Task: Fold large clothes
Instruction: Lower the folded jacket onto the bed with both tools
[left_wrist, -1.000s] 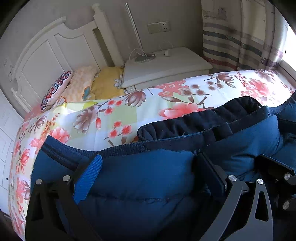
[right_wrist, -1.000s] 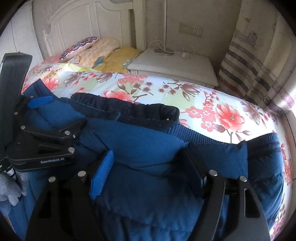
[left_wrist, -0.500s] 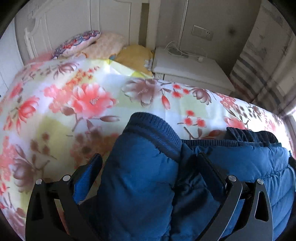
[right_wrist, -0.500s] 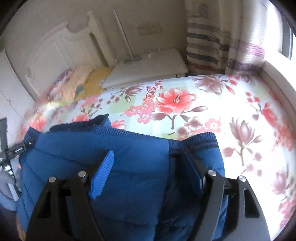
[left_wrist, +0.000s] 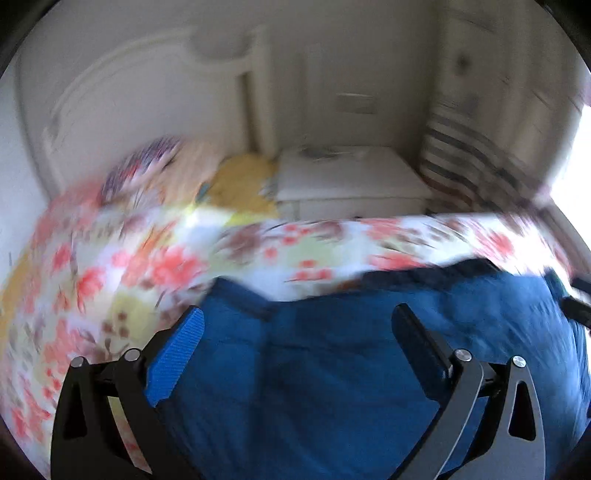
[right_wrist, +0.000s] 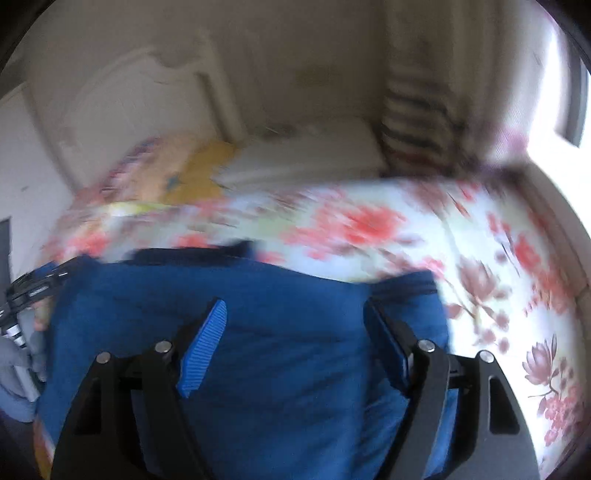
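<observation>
Both grippers, left (left_wrist: 295, 332) and right (right_wrist: 293, 321), now lifted off the folded blue jacket (left_wrist: 332, 369) on the bed (right_wrist: 369, 221), left jaws apart, right jaws opening, jacket between but unpressed, fold likely done

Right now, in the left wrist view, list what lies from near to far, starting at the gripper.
Left gripper → blue padded jacket → floral bedspread → yellow pillow → white headboard.

The bed (right_wrist: 424, 236) lies open beyond the blue jacket (right_wrist: 277, 332) to its far edge; pillows (left_wrist: 177, 173) crowd the headboard corner, and a white nightstand (left_wrist: 351, 181) stands just past the far edge.
</observation>
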